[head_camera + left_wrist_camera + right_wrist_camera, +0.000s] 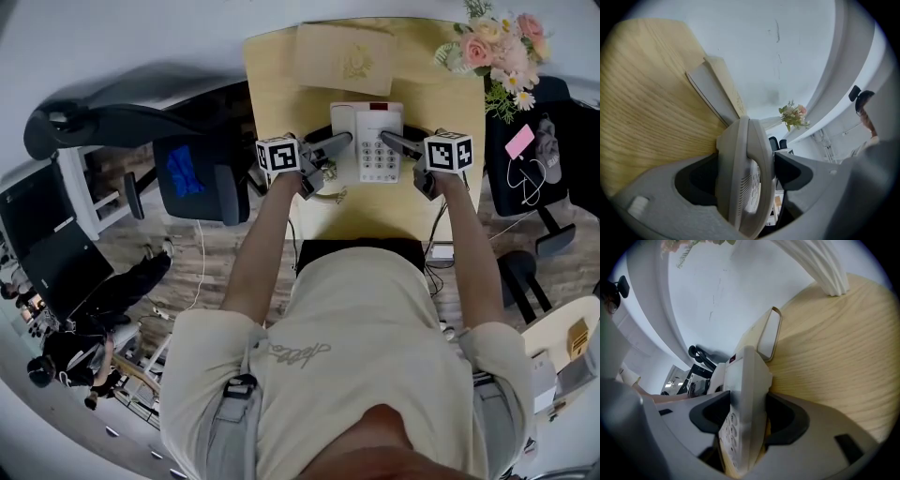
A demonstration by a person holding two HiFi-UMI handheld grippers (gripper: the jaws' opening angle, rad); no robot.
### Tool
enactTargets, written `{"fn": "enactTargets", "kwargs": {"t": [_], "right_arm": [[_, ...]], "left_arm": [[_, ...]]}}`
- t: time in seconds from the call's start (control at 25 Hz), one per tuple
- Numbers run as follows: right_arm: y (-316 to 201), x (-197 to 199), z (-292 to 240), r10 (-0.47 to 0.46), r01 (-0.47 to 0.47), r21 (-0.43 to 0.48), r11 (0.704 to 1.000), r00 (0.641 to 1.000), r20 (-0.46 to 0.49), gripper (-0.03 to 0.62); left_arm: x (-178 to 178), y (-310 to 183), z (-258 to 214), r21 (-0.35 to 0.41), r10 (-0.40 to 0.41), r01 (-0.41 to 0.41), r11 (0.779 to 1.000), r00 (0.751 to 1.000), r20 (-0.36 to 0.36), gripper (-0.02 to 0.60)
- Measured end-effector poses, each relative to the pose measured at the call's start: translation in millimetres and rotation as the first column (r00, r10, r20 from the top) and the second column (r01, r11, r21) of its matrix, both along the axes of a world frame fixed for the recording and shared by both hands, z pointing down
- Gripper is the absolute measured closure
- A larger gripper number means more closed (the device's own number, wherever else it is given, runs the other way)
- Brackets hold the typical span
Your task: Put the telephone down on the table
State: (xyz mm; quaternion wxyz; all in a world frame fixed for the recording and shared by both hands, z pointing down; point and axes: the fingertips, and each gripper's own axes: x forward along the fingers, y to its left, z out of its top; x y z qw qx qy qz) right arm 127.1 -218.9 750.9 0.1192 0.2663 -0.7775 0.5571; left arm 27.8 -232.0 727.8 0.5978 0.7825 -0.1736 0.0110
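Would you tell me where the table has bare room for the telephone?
Bare wood lies along the near edge of the table, in front of the telephone, and in a strip left of the folder. The far right corner is crowded by the flowers.

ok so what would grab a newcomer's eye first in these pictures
A white telephone is dead centre, clamped on its left side by the left tool and on its right by the right tool, over a light wooden table. Pink and white flowers stand at the table's far right corner.
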Motion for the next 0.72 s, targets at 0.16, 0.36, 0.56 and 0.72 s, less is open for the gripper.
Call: {"fn": "enactTargets", "kwargs": {"t": [0.16,0.36,0.56,0.72], "right_arm": [[-0.3,0.6,1.2,0.009,-0.009,-0.002,1.0,1.0,0.0,0.358],[-0.8,0.2,1.5,0.007,-0.007,-0.008,1.0,1.0,0.005,0.358],[-0.6,0.7,-0.2,-0.01,0.01,-0.02,1.0,1.0,-0.019,0.356],[-0.3,0.0,-1.5,-0.007,0.006,-0.028,1.0,1.0,-0.01,0.356]], "left_arm": [[-0.9,-0.1,3.6,-0.01,0.001,-0.001,1.0,1.0,-0.001,0.209],[-1.5,-0.5,3.8,-0.008,0.002,-0.002,1.0,1.0,0.003,0.209],[-3.9,1.4,9.2,-0.01,0.002,-0.001,1.0,1.0,0.017,0.209],[-3.3,0.5,5.6,0.003,-0.014,0.014,1.0,1.0,0.016,0.208]]}}
